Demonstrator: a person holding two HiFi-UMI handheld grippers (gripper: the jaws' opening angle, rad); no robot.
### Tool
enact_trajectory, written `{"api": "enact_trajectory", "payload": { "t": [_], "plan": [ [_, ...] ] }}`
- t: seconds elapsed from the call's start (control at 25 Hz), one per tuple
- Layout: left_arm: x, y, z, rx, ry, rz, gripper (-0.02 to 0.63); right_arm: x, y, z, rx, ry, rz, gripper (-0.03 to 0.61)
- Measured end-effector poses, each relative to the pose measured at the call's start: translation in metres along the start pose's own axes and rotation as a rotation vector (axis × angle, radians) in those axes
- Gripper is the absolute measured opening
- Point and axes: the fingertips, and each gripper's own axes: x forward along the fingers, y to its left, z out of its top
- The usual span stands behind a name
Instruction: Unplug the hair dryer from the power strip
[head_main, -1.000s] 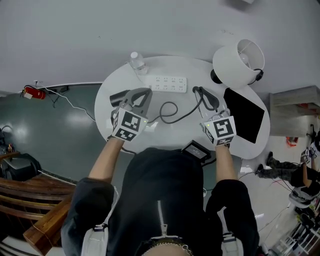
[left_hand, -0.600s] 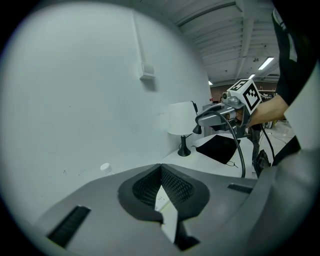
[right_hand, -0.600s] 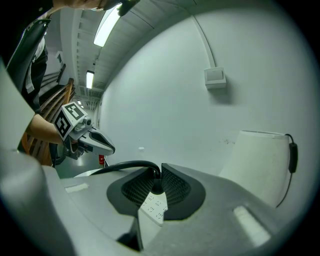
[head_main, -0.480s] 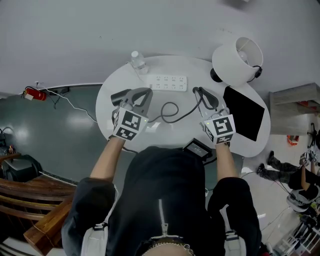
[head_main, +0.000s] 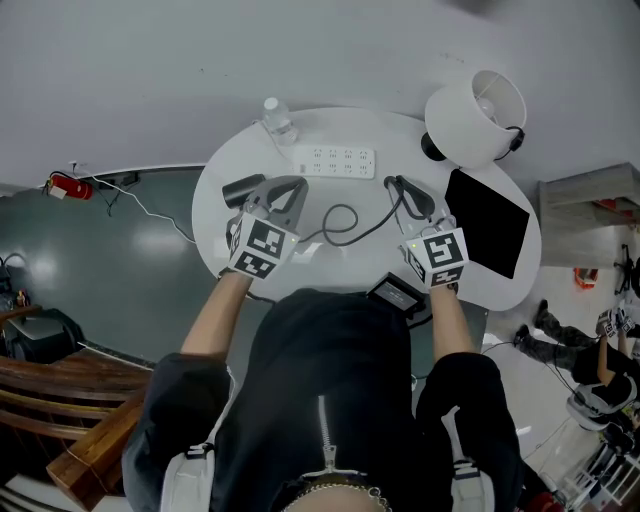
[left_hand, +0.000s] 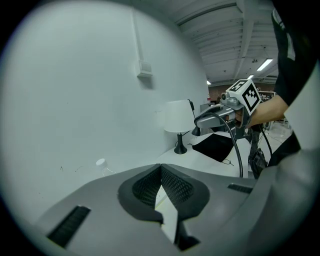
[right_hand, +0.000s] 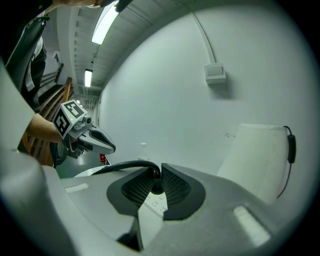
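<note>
The white power strip (head_main: 335, 160) lies at the back of the round white table (head_main: 450, 290). The black hair dryer (head_main: 238, 190) rests at the table's left, partly hidden by my left gripper (head_main: 290, 186), which is shut with nothing between its pads (left_hand: 175, 187). Its black cord (head_main: 340, 222) loops across the table to my right gripper (head_main: 392, 183). That gripper is shut on the cord's plug end (right_hand: 156, 184), held just right of the strip and apart from it. Through the jaw gap the power strip (right_hand: 159, 201) shows below.
A lamp with a white shade (head_main: 476, 118) stands at the back right, with a black flat pad (head_main: 487, 225) in front of it. A water bottle (head_main: 273, 120) stands behind the strip. A small black device (head_main: 392, 297) sits at the front edge.
</note>
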Motion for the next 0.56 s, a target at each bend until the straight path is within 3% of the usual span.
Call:
{"api": "enact_trajectory", "payload": {
  "t": [0.56],
  "plan": [
    [0.0036,-0.0073,-0.0071,-0.007,0.013,-0.024,0.012,-0.0001,0.0023,-0.0079,0.015,0.016,0.003,0.049]
  ]
}}
